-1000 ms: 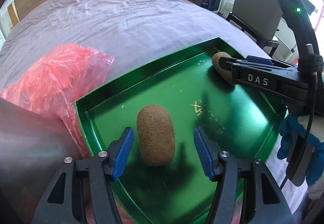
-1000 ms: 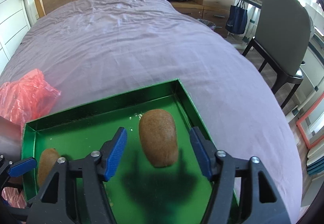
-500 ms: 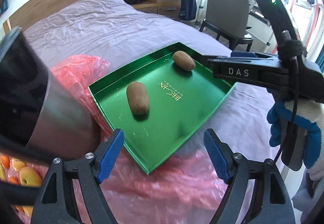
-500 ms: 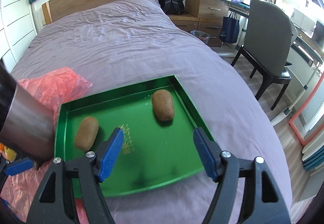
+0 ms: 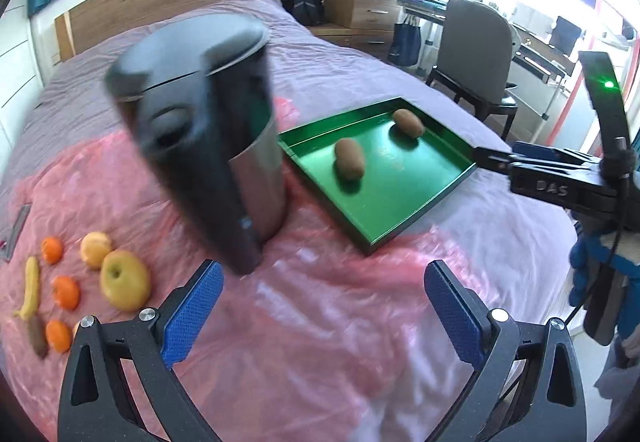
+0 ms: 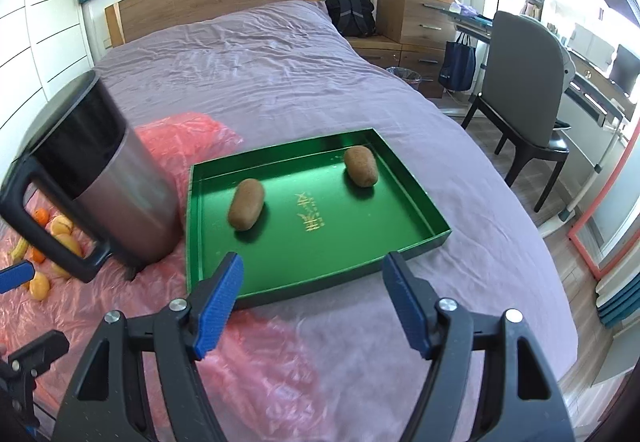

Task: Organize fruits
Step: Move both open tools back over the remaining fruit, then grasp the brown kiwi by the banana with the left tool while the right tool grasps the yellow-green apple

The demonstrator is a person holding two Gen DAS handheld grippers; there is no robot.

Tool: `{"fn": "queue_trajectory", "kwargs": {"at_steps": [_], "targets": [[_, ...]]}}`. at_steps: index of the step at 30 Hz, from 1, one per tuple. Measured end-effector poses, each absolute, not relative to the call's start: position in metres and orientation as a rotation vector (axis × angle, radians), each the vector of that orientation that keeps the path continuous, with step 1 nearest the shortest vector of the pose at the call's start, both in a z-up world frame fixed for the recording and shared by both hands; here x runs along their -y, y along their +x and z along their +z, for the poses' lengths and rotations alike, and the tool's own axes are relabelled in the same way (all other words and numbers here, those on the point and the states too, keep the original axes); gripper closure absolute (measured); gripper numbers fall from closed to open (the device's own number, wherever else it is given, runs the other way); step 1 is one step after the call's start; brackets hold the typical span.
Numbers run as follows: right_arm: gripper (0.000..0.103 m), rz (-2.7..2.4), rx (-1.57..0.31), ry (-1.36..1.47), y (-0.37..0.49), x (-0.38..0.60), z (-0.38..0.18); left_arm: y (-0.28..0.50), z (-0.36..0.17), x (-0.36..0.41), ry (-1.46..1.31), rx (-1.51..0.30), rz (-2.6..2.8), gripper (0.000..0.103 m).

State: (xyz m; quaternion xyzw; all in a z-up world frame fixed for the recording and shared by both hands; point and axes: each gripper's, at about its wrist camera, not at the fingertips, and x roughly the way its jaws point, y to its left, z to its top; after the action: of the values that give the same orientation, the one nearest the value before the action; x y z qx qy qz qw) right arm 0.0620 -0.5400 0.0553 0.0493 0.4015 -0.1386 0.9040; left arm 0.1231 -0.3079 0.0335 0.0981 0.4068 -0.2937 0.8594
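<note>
A green tray [image 5: 400,218] [image 6: 320,266] lies on the bed with two brown kiwis in it: one on the left [image 5: 349,159] [image 6: 246,204], one at the far right [image 5: 408,122] [image 6: 360,166]. My left gripper [image 5: 320,306] is open and empty, held above the pink plastic sheet [image 5: 300,322], well back from the tray. My right gripper [image 6: 314,302] is open and empty, just in front of the tray's near edge. Loose fruit lies at the left: a yellow apple [image 5: 125,280], several oranges [image 5: 66,292], a banana [image 5: 30,288].
A steel kettle with a black handle [image 5: 224,146] [image 6: 104,178] stands on the pink sheet, left of the tray. The purple bedspread [image 6: 280,74] stretches behind. A chair [image 6: 524,98], a desk and drawers stand to the right of the bed.
Both grippers have pulled back and up from the tray, leaving one kiwi each in it. The kettle and the loose fruit at the left have come into view.
</note>
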Motion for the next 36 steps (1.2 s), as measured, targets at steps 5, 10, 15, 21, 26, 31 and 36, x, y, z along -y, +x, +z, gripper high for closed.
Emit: {"fn": "queue_trajectory", "kwargs": {"at_steps": [5,10,15,21,26,31,36], "targets": [[0.017,-0.252,-0.829,0.087,0.041,0.499,0.060,0.113,0.032,0.253,0.194,-0.862,-0.542,0.004],[0.017,-0.189,-0.837,0.081,0.023,0.455,0.060,0.103,0.033,0.196,0.166,-0.859,-0.476,0.004],[0.017,-0.127,-0.834,0.069,0.013,0.409,0.064,0.096,0.035,0.142,0.142,-0.857,-0.428,0.004],[0.017,-0.048,-0.819,0.083,0.015,0.357,0.065,0.093,0.033,0.070,0.089,-0.849,-0.345,0.004],[0.017,0.031,-0.827,0.042,0.023,0.312,0.062,0.099,0.016,0.008,0.023,-0.871,-0.249,0.004],[0.017,0.090,-0.851,0.021,0.033,0.282,0.049,0.108,-0.005,-0.045,-0.043,-0.900,-0.158,0.005],[0.017,0.146,-0.889,0.003,0.048,0.259,0.028,0.120,-0.027,-0.087,-0.096,-0.932,-0.080,0.010]]}}
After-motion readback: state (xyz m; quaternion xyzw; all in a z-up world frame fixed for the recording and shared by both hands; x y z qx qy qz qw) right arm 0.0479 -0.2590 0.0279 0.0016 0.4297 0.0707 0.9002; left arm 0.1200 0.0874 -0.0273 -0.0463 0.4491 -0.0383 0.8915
